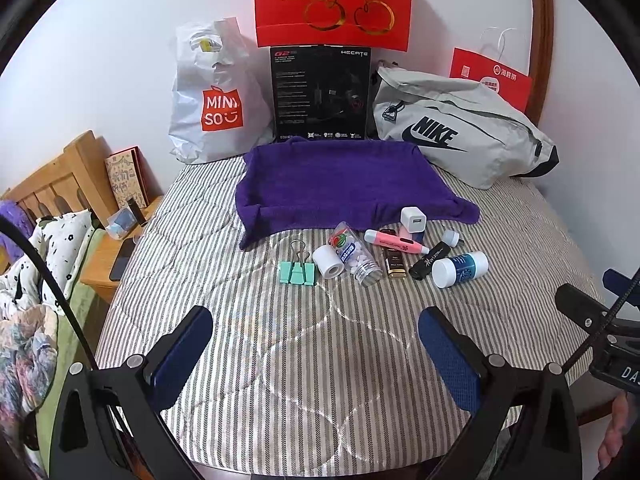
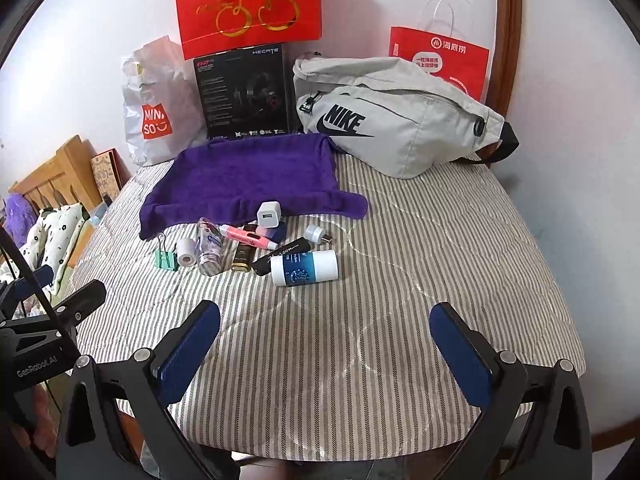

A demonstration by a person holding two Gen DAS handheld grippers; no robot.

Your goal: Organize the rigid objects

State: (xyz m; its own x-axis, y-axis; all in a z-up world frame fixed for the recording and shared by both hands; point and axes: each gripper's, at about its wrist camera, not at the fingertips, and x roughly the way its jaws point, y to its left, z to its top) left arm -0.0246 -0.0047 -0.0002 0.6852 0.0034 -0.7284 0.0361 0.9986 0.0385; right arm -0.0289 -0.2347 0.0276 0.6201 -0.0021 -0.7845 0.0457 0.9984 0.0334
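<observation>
A striped quilted table cover (image 1: 280, 340) held a purple towel (image 1: 340, 184), the landmark here. Just in front of the towel's near edge lay a row of small items: a mint binder clip (image 1: 298, 270), a white tape roll (image 1: 328, 262), a clear bottle of pills (image 1: 356, 256), a pink highlighter (image 1: 394, 241), a white charger cube (image 1: 414, 220) touching the towel's edge, a gold-and-black lighter (image 1: 395, 266), a black stick (image 1: 430, 261) and a blue-and-white bottle (image 1: 460, 269) on its side. Behind the towel stood a black box (image 1: 320, 94) and a grey Nike bag (image 1: 460, 128). Well in front of the towel, the left gripper (image 1: 316, 344) and right gripper (image 2: 324, 340) hovered with jaws spread wide, holding nothing.
</observation>
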